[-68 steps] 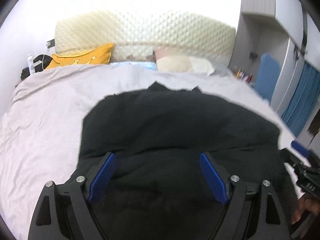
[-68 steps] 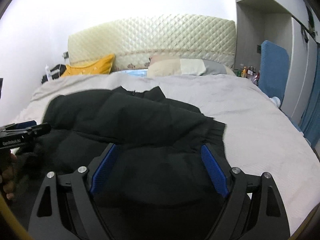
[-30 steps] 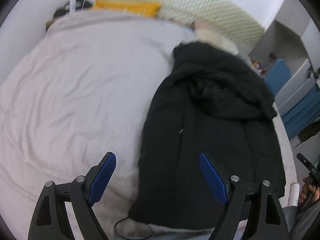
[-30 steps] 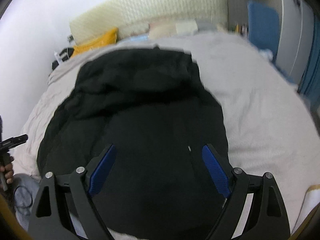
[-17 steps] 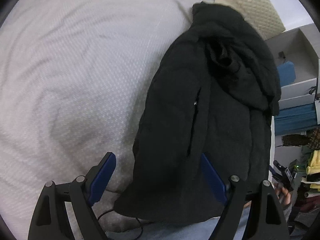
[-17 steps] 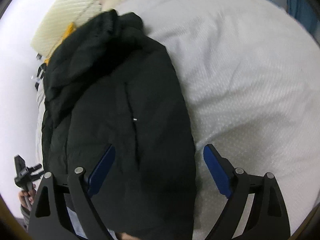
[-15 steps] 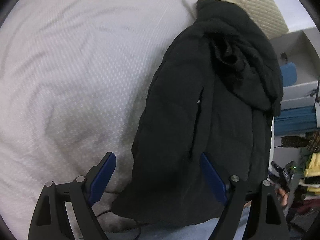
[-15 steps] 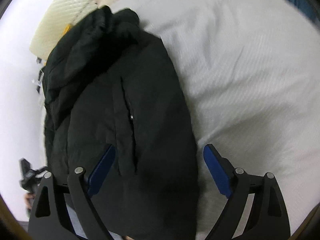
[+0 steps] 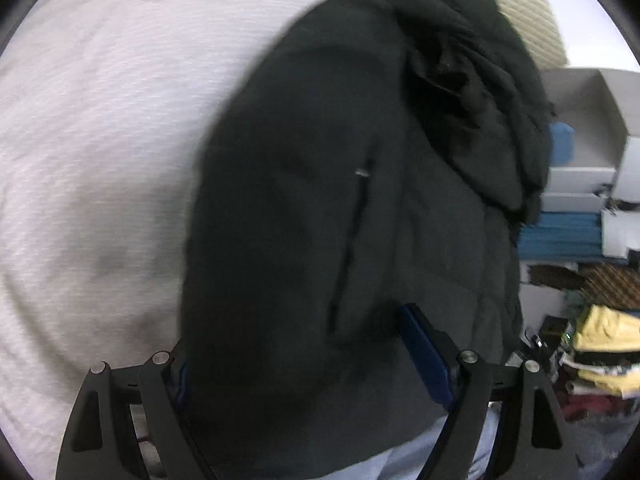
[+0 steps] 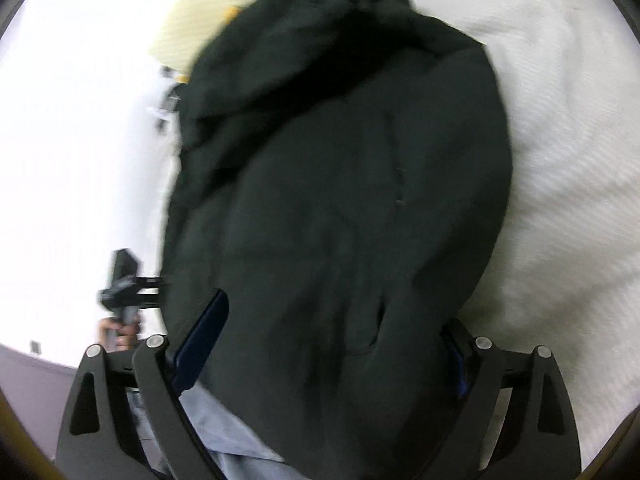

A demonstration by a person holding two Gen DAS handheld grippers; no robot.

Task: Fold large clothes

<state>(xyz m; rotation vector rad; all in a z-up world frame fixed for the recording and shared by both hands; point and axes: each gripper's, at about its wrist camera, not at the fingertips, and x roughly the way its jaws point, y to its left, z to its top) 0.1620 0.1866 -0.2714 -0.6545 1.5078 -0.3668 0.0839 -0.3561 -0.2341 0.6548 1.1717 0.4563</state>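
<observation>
Fingers on both grippers are standing wide apart, gripping nothing, with the near hem of the black jacket (image 9: 340, 220) bulging up between them. The left gripper (image 9: 304, 364) is straddling the hem's left part, the right gripper (image 10: 328, 344) its right part, so both look about equally near. From that hem the jacket is running lengthwise straight away from the tongs across the pale bedspread (image 9: 100, 120), its hood (image 9: 460, 48) lying at the far end by the cream headboard (image 10: 188, 28). The next fold probably depends on that hem-to-hood axis.
</observation>
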